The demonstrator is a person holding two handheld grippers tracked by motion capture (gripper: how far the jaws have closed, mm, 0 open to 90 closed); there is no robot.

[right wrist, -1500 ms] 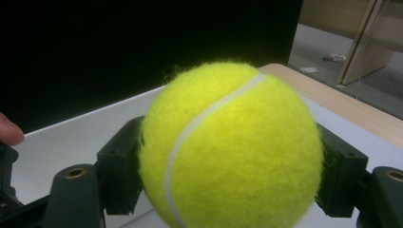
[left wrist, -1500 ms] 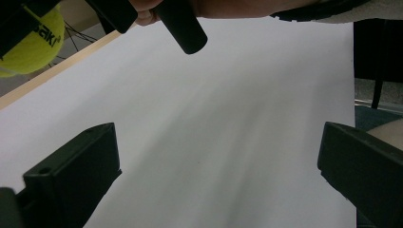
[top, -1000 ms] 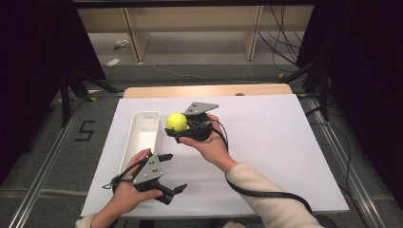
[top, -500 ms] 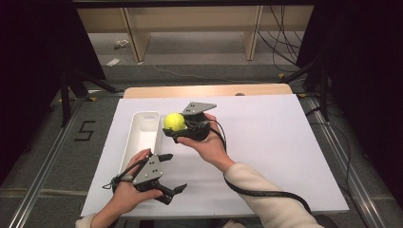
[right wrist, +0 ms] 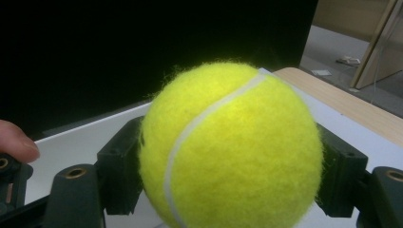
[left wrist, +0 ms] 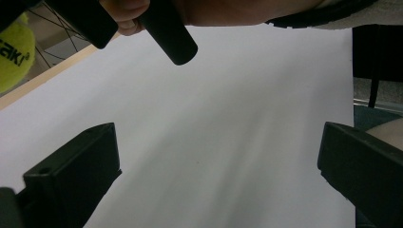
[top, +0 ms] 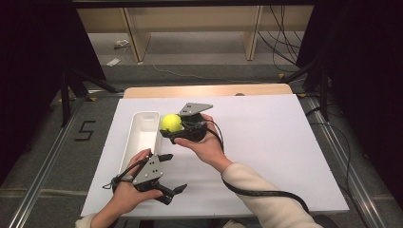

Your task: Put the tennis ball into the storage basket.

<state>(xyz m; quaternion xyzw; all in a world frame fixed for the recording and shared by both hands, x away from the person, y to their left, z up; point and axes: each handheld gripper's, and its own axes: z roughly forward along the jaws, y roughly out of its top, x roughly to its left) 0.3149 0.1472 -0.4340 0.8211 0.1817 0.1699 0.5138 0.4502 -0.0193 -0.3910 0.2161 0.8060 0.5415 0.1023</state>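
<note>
Just beside the right rim of the white tray [top: 142, 135], the right gripper [top: 172, 127] holds a yellow tennis ball [top: 171, 122] above the white board [top: 266, 142] that covers the table, its jaws clamped on the ball from both sides; the right gripper view shows the ball [right wrist: 230, 145] squeezed between the two black pads. The work in hand looks like carrying the ball over and setting it down in the tray, and the ball is not yet over the opening. Trouble could come from the grip itself: the pads meet a fuzzy, rounded surface near its widest part, so a tilt of the hand or a slack squeeze might let the ball slide out and bounce across the board. Releasing too soon, while the ball hangs over the rim instead of the hollow, would likely send it off the wall and rolling away toward the table edge. The tray is narrow, so a drop from height could also bounce the ball back out. Near the front edge, the left gripper [top: 170, 173] rests on the board with its jaws wide apart and nothing between them, well clear of the ball's path.
</note>
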